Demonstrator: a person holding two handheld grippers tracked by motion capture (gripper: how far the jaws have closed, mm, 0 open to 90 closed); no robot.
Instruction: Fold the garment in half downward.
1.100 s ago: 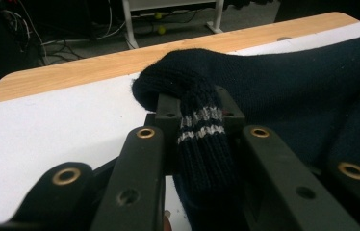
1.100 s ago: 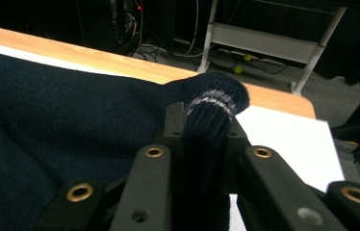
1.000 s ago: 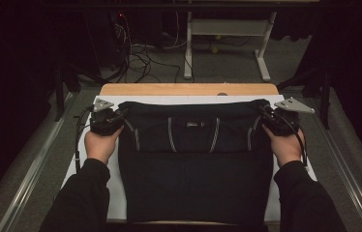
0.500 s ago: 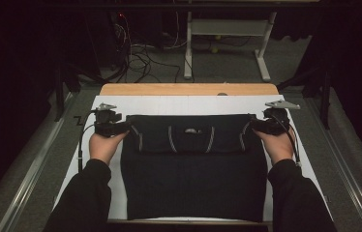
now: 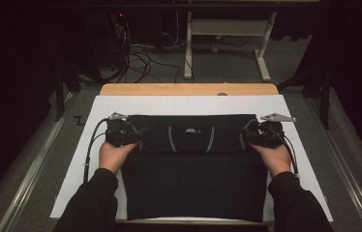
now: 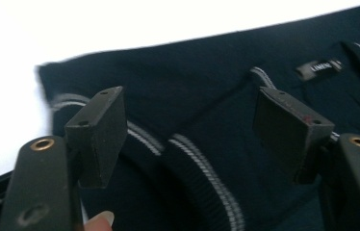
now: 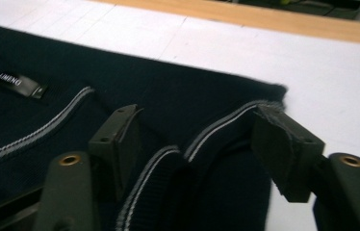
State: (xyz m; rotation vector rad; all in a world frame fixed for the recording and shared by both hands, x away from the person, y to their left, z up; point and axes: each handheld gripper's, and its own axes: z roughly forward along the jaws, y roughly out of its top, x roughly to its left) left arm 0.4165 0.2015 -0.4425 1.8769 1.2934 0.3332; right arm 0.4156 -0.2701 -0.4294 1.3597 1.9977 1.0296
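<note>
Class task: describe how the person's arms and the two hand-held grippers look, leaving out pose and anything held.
Both arms wear dark long sleeves. Each hand-held gripper, left and right, is black with a grey three-cornered plate on top and a trailing black cable. The flat black pads sit on jaws with brass-coloured eyelets.

Near hem of garment (image 5: 193,183) cut off behind sleeves (image 5: 92,203) and table's (image 5: 295,145) near edge in high view. Left gripper (image 5: 138,137) and right gripper (image 5: 247,137) too small and dark there to tell jaw gap. Label (image 6: 320,67) lettering blurred in left gripper view, cut short past "LIMEN"; readable as "LIMENO" (image 7: 21,84) in right gripper view. Fingertip (image 6: 98,222) cut off at bottom edge. Cloth under the folded striped trim (image 7: 159,192) hidden.
</note>
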